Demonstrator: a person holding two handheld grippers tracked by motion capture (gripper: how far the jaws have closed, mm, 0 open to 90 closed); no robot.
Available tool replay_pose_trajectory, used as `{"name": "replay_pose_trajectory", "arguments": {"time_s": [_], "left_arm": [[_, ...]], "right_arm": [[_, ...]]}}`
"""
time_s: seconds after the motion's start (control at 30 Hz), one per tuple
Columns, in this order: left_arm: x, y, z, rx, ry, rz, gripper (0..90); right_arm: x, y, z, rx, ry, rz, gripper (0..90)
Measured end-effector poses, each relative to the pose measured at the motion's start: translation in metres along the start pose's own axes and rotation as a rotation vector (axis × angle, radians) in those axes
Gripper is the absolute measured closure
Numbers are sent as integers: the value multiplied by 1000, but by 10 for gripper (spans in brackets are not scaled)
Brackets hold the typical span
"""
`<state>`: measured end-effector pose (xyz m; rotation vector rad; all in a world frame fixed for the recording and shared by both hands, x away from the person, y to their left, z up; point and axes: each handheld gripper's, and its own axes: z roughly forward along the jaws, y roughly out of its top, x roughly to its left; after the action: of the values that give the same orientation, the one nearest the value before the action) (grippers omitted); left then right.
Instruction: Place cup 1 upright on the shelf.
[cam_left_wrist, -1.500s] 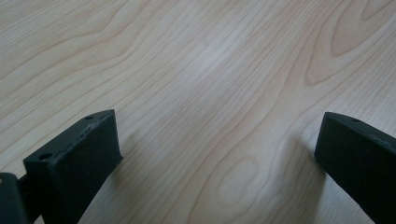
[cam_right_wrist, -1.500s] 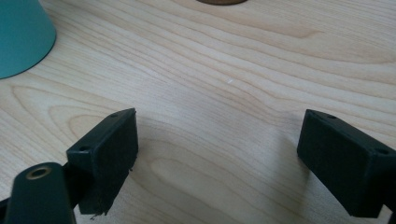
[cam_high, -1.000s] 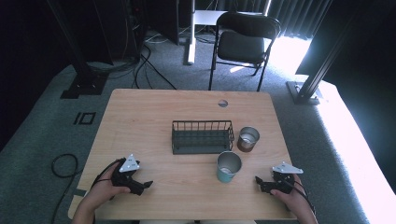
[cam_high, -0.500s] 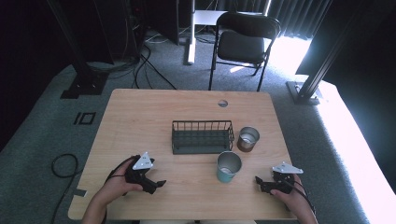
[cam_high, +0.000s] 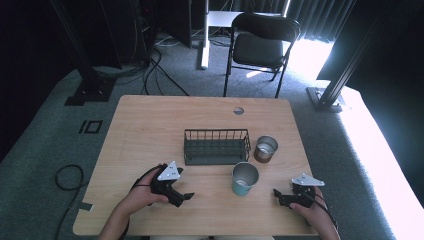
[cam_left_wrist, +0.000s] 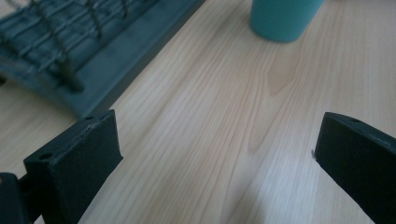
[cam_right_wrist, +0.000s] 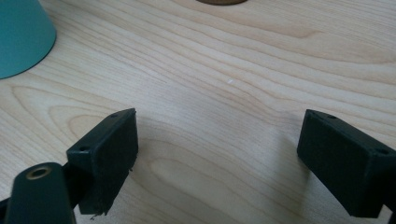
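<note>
A teal cup (cam_high: 244, 178) stands upright near the table's front, with a brown metal cup (cam_high: 265, 149) behind it to the right. A dark wire rack (cam_high: 216, 146) sits at mid-table. My left gripper (cam_high: 186, 197) rests low on the table, left of the teal cup, open and holding nothing. In the left gripper view its jaws (cam_left_wrist: 217, 140) stand wide apart, with the rack (cam_left_wrist: 70, 46) at upper left and the teal cup (cam_left_wrist: 285, 18) ahead. My right gripper (cam_high: 276, 195) lies right of the teal cup, open and empty (cam_right_wrist: 217, 135), the teal cup (cam_right_wrist: 18, 37) at its left.
The light wooden table (cam_high: 150, 130) has a round cable hole (cam_high: 238, 110) near its far edge. A black folding chair (cam_high: 262, 45) stands behind the table. Cables (cam_high: 65, 175) lie on the grey floor at the left.
My left gripper has slid right along the front of the table, closer to the teal cup. The right gripper has stayed where it was.
</note>
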<state>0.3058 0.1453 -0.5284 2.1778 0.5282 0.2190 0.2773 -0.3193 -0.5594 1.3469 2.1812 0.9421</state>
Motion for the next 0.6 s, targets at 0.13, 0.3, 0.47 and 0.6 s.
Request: {"name": "replay_pose_trajectory", "arguments": {"time_s": [0.13, 0.3, 0.47, 0.6], "left_arm": [[-4, 8, 7, -13, -18, 16, 8], [-7, 14, 14, -21, -33, 21, 8], [-10, 19, 22, -9, -48, 39, 8], [-13, 24, 28, -16, -59, 44, 8]], "right_arm": [[0, 0, 0, 0, 0, 0, 121], [0, 0, 0, 0, 0, 0, 121], [0, 0, 0, 0, 0, 0, 121], [0, 0, 0, 0, 0, 0, 121]]}}
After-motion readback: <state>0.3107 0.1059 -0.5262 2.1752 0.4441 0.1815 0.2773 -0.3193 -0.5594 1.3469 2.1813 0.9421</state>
